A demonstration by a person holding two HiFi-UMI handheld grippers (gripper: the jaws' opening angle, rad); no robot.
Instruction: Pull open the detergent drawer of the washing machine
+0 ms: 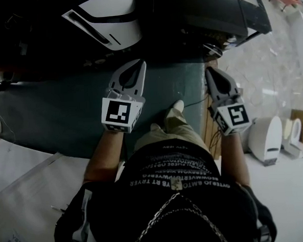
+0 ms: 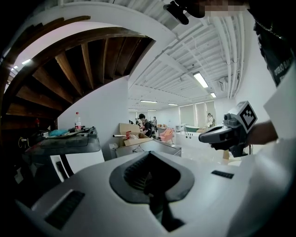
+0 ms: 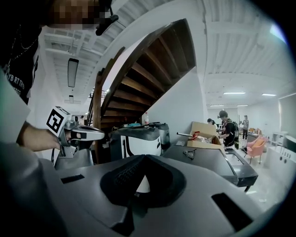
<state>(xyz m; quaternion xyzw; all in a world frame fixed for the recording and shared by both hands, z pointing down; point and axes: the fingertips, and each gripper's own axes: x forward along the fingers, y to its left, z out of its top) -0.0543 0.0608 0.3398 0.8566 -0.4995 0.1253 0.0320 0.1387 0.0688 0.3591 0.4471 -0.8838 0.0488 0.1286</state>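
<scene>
Writing: white print on the person's black shirt (image 1: pixel 172 165), too broken to read; black-and-white square markers on both cubes.
Washing machine (image 3: pixel 138 143): white front and dark top, ahead of both grippers and well apart from them, front turned toward the person.
Drawer: cannot be made out, nor its long axis.
Left gripper (image 1: pixel 138 67): fingers closed together, empty.
Right gripper (image 1: pixel 210 72): fingers closed together, empty.

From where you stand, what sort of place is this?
Probably an open workshop or lab hall, not a home: a wooden staircase rises overhead, a cardboard box stands open, and people work in the background.
</scene>
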